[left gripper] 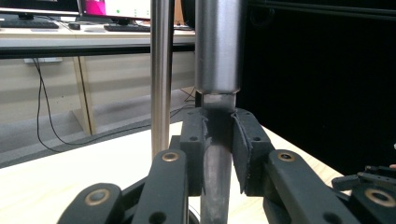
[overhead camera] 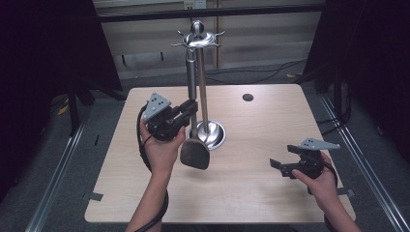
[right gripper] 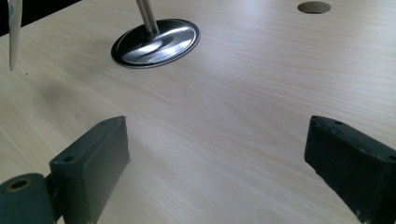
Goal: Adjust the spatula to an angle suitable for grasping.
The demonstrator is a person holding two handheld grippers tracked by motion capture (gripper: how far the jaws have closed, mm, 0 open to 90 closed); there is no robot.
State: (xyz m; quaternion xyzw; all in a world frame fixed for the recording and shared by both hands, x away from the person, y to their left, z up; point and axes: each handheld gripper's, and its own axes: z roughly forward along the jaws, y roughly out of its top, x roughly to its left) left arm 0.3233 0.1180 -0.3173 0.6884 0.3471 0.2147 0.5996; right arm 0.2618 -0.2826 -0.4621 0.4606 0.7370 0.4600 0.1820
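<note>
Hanging spatula, steel handle, dark flat blade, beside stand on worktop.
Likely rigid, fairly light, slippery on polished metal; best taken where left gripper pinches it, at the neck under the handle. Right gripper spread wide, holding nothing, well apart.

Left black two-jaw gripper is pointing toward 2 o'clock from the left hand, pads clamping a narrow shaft held upright. Right black two-jaw gripper is pointing toward 9 o'clock from the right hand, jaws standing wide apart, nothing between them.
</note>
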